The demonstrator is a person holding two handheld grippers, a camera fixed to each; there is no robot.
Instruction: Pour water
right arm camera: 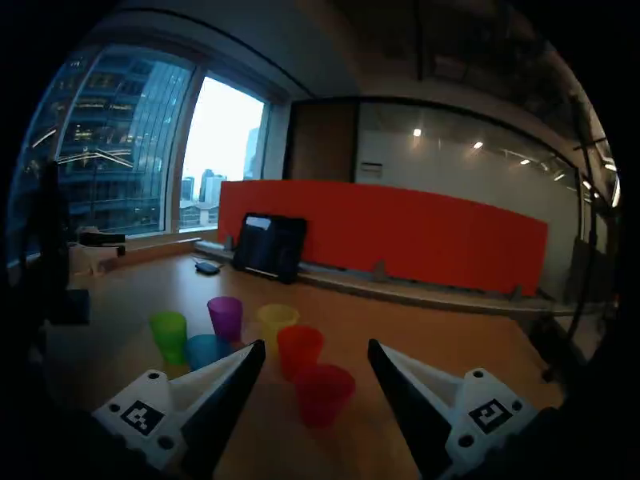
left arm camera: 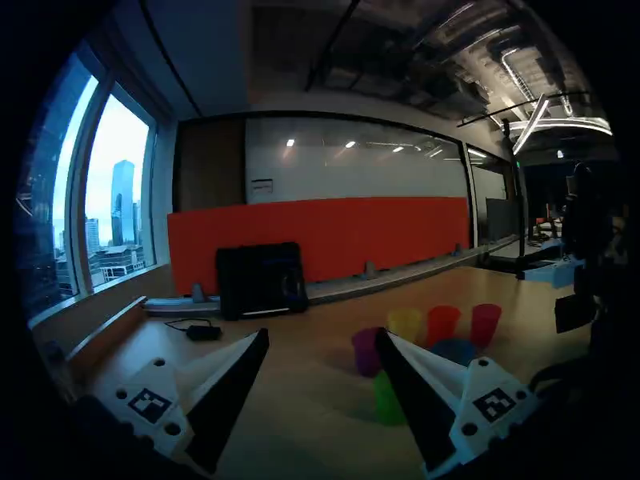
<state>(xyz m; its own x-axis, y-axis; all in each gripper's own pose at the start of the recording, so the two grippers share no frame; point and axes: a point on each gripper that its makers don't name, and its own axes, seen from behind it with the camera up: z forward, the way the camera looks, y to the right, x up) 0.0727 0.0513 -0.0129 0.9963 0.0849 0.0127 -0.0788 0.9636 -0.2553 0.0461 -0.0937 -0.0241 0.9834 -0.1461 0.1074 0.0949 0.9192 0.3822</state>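
Several coloured plastic cups stand upright in a cluster on the wooden table (left arm camera: 312, 424). In the left gripper view, the purple cup (left arm camera: 366, 350) and the green cup (left arm camera: 388, 400) sit just beside my right finger, with yellow (left arm camera: 405, 324), orange (left arm camera: 442, 322), red (left arm camera: 485, 322) and blue (left arm camera: 454, 350) cups farther off. My left gripper (left arm camera: 320, 340) is open and holds nothing. In the right gripper view, the red cup (right arm camera: 324, 394) and the orange cup (right arm camera: 300, 350) lie between the fingers' line, ahead of the tips. My right gripper (right arm camera: 314, 348) is open and holds nothing.
A black case (left arm camera: 260, 280) leans against the orange partition (left arm camera: 336, 232) at the table's far edge, with a small black adapter (left arm camera: 202, 330) and cable near it. Windows run along the left. A dark shape (left arm camera: 580, 264) stands at the right edge.
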